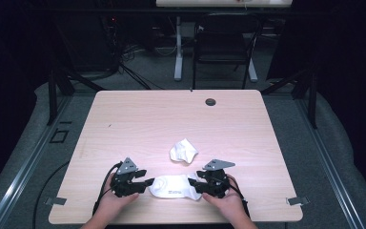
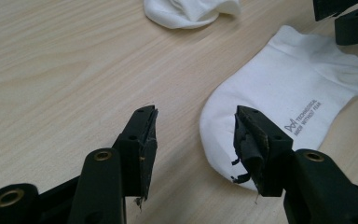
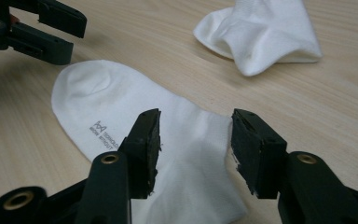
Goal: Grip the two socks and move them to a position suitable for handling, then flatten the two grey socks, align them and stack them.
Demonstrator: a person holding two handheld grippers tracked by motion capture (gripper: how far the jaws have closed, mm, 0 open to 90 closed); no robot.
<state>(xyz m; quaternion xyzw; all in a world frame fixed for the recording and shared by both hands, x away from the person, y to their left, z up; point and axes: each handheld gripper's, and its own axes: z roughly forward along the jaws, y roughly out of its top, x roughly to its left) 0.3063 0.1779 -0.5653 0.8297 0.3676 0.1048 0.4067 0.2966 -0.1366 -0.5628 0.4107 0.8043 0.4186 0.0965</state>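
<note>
Pale wood desk under me: I have both tongs spread wide, gripping nothing. Left tongs sit at the toe of the flat white sock, right tongs at its cuff end. Just beyond them lies a crumpled sock.

The counter is seen from above and afar in the high view. From each gripper view, a close, low look is taken; the flat sock ahead is shared.
</note>
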